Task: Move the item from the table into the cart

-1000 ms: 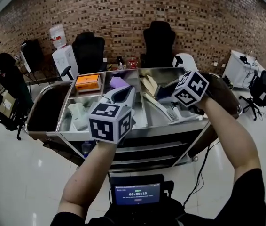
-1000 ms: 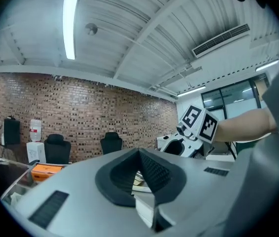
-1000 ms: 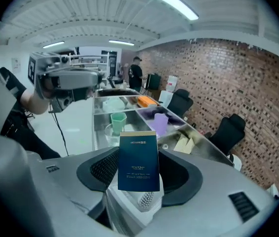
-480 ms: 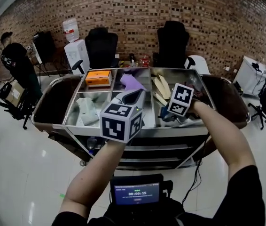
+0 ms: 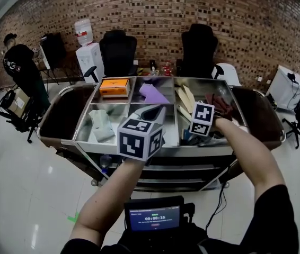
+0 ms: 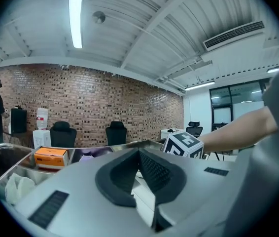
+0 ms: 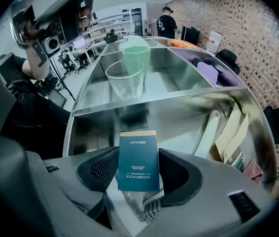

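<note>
A small dark teal carton (image 7: pixel 138 161) stands upright between the pads of my right gripper (image 7: pixel 139 173), which is shut on it. In the head view that gripper (image 5: pixel 194 135) points steeply down into the right front compartment of the steel cart (image 5: pixel 139 147), its marker cube uppermost; the carton is hidden there. My left gripper (image 5: pixel 155 112) hovers over the cart's middle, pointing nearly level. Its pads (image 6: pixel 152 169) meet with nothing between them, so the left gripper (image 6: pixel 138 154) is shut.
The cart's bins hold an orange box (image 5: pixel 114 86), a purple item (image 5: pixel 152 93), a white cloth (image 5: pixel 101 125), beige flat sticks (image 7: pixel 233 132) and a clear cup (image 7: pixel 125 79) before a green one (image 7: pixel 136 53). Office chairs and a person (image 5: pixel 20 70) stand behind.
My right gripper has dropped and tipped downward into the right front compartment, still carrying the carton. The left gripper has sunk a little.
</note>
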A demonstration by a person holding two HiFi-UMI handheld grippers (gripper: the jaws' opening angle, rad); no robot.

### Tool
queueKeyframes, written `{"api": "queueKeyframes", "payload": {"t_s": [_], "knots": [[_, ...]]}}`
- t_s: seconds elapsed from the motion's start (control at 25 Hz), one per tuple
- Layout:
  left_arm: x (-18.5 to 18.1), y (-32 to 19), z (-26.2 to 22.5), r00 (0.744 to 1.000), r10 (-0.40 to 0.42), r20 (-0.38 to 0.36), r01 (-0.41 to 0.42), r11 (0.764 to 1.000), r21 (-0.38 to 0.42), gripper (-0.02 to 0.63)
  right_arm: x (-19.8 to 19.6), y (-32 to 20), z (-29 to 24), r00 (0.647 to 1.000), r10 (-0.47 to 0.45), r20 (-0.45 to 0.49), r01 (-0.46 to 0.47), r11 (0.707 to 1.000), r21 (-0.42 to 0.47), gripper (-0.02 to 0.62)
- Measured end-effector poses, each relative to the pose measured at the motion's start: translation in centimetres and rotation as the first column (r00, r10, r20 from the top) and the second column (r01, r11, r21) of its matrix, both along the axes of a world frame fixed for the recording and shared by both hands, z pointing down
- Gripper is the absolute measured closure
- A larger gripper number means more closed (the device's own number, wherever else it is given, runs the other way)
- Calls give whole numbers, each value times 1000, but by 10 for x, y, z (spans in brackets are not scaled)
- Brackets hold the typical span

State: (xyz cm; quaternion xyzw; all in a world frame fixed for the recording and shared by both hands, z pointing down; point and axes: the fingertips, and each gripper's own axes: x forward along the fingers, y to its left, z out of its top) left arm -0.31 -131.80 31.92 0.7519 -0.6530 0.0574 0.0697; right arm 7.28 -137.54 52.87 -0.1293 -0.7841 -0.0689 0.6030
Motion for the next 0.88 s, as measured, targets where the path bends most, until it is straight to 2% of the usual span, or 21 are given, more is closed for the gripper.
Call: {"api": "queueKeyframes", "payload": {"t_s": [0.24,0.52,0.88], "knots": [[-14,1,0,1000,2,4,-3,1000,14,604,-9,3,11,999,-30,-25,30,999,9,348],[-12,-9,9,1000,11,6,-11,1000,-5,604,-7,0,21,999,-40,-36,40,999,5,347],[-11,-13,7,1000,18,-13,-18,1000,-5,604,-6,-1,15,999,-32,8,32,999,-20,341]]}}
